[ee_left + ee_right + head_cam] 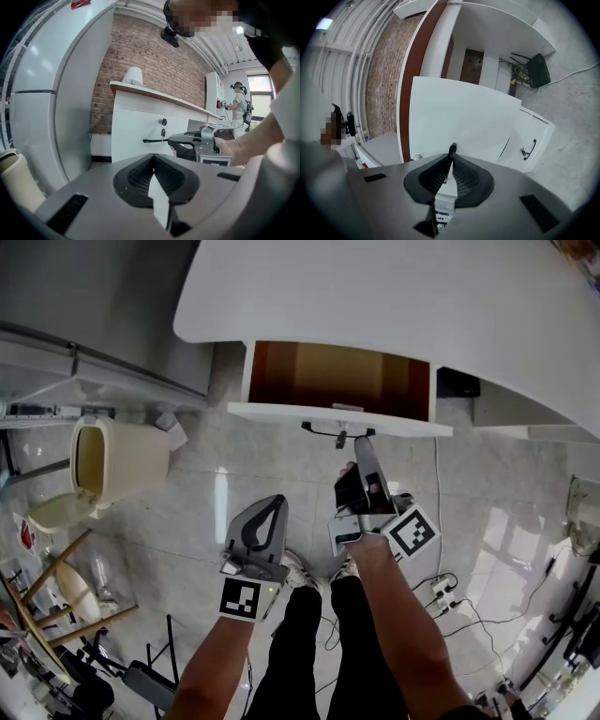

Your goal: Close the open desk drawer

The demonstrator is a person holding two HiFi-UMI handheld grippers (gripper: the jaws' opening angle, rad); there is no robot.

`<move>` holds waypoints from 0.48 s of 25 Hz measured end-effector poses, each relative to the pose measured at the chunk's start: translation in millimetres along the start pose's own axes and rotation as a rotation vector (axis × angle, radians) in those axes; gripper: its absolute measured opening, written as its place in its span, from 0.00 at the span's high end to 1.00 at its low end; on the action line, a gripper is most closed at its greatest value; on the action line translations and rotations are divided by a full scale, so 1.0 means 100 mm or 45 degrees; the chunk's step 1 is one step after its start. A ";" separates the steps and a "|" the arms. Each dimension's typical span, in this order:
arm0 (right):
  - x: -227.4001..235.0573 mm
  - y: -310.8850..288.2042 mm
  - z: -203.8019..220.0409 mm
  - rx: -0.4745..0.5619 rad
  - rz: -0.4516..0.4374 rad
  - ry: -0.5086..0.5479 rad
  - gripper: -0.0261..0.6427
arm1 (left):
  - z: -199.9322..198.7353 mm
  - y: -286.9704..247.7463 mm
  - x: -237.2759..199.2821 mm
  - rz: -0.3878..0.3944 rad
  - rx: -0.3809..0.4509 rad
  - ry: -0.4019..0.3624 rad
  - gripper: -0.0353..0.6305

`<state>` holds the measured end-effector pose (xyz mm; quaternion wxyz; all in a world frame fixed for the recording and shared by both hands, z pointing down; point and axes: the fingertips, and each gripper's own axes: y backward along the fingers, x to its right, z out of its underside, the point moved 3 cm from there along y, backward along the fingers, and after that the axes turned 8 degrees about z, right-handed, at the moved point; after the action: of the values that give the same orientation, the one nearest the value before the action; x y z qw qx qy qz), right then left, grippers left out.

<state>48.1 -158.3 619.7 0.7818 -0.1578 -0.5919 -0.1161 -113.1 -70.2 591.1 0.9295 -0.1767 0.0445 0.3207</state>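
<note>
A white bench (pixel 394 296) stands across the top of the head view. Under its front edge, toward its left end, the drawer (pixel 333 381) is pulled out and open, so its brown inside is visible. The white front panel of the drawer carries a thin black handle (pixel 323 430) and a lock with a key (pixel 162 123) hanging in it.

The right tool (pixel 364 448) is held level at this panel. Its jaws are almost together and grip the handle, and the black end of the handle comes out at their tips in the right gripper view. The left tool (pixel 279 502) is lower and well apart from the drawer. Its jaws are pressed together with nothing between them.

The floor (pixel 225 474) is of pale glossy tiles which reflect the light. A cream bin (pixel 112 460) stands on it to the left of the drawer, beside a tall grey unit (pixel 42 93). A power strip (pixel 441 589) with cables lies on the right. A black box (pixel 457 382) sits under the bench, right of the drawer. Behind the bench there is a red brick wall (pixel 140 51), and another person (pixel 239 108) stands far back near a window.
</note>
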 end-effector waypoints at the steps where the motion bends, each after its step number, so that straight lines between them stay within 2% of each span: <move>1: 0.01 -0.02 -0.01 0.002 0.003 -0.003 0.90 | -0.01 -0.01 -0.02 0.000 -0.002 -0.004 0.94; 12: 0.05 -0.32 -0.14 0.000 0.025 0.021 0.90 | -0.25 -0.30 -0.17 0.034 0.044 -0.053 0.94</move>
<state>49.8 -192.8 624.3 0.7877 -0.1627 -0.5840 -0.1098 -107.5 -110.7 580.2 0.9288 -0.1531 0.0332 0.3358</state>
